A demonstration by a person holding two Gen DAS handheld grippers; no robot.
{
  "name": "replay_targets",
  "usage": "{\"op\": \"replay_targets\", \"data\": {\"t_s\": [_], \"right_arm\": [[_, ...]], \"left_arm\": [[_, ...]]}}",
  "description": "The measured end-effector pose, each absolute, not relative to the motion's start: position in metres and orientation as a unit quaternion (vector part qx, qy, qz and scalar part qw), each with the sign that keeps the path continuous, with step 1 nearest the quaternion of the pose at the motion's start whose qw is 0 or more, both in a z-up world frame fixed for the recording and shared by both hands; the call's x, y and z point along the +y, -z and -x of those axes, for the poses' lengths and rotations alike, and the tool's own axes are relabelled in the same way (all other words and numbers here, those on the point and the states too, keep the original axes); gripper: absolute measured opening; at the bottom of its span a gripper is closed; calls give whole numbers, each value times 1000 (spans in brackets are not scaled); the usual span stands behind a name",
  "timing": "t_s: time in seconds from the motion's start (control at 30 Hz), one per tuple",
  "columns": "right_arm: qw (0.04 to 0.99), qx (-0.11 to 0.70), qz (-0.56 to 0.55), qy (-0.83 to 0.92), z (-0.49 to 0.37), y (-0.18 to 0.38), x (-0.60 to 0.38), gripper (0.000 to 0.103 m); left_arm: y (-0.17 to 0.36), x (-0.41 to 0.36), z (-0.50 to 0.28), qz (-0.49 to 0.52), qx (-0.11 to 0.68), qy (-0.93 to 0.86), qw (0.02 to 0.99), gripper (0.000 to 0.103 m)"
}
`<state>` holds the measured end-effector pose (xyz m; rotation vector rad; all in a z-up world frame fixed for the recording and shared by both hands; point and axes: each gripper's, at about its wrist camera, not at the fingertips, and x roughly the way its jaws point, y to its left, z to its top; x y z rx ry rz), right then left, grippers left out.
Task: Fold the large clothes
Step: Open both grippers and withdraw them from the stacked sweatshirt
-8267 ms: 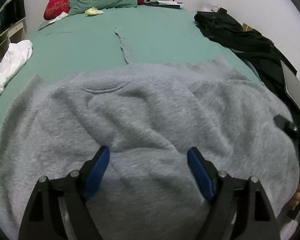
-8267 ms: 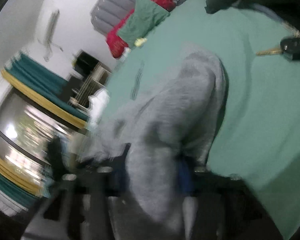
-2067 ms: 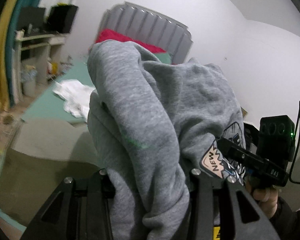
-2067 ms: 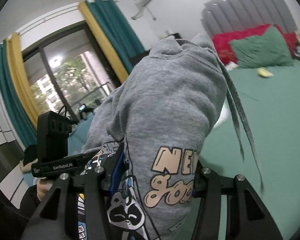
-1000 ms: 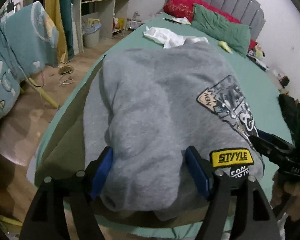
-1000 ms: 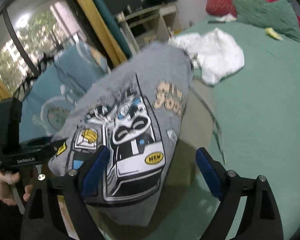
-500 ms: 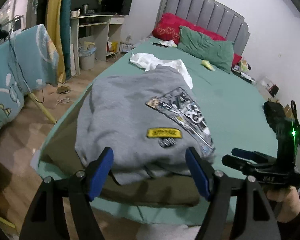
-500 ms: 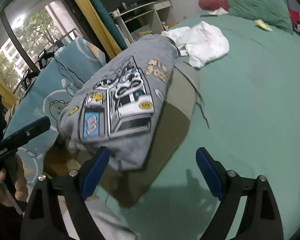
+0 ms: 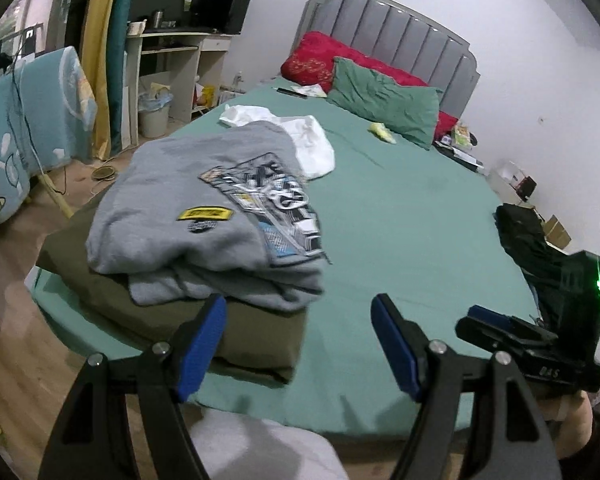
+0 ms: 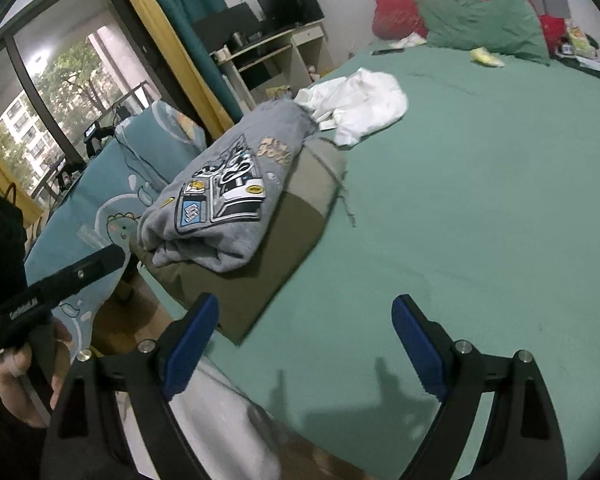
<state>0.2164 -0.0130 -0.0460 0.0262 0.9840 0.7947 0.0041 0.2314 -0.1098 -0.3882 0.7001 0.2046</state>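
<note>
Hanging wide and empty, the left gripper [image 9: 298, 344] has nothing between its blue pads; only green sheet shows in the gap, with the stack's near edge just by its left finger. The right gripper [image 10: 306, 344] stands just as wide and just as bare over the sheet. My guess is that both are spread because the fold is done and the bundle has been let go.

Taking the olive garment [image 9: 172, 316] as the landmark: it lies flat at the bed's [image 9: 400, 220] near corner, by the window side, and the folded grey hoodie [image 9: 204, 216] sits squarely on top of it, touching it, print upward. Stacking it there looks deliberate, a pile of finished pieces kept at the edge so the middle of the bed stays free for spreading the next one.

The hoodie's long axis runs from the foot of the bed toward the headboard, along the olive garment's length. Its thick folded edge faces the foot, nearest the grippers; its far end points at the white garment [image 9: 300, 136], which lies crumpled just beyond the olive garment and touches or slightly overlaps the hoodie there. A drawstring [image 10: 342, 192] trails off the hoodie across the olive garment onto the sheet.

Well away from the olive garment, across the bed, a dark heap [image 9: 528, 236] waits, probably next.
</note>
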Motion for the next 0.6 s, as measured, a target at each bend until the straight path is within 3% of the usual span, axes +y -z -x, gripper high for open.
{"op": "replay_targets", "data": {"t_s": [0.23, 0.4, 0.6], "right_arm": [[835, 438, -35, -330, -212, 23, -84, 87], [857, 415, -47, -302, -213, -2, -130, 87], [882, 371, -53, -284, -209, -42, -178, 89]], "left_arm": [[94, 185, -6, 147, 336, -112, 923, 75], [77, 153, -5, 112, 313, -142, 933, 87], [44, 112, -7, 77, 277, -126, 949, 91]]}}
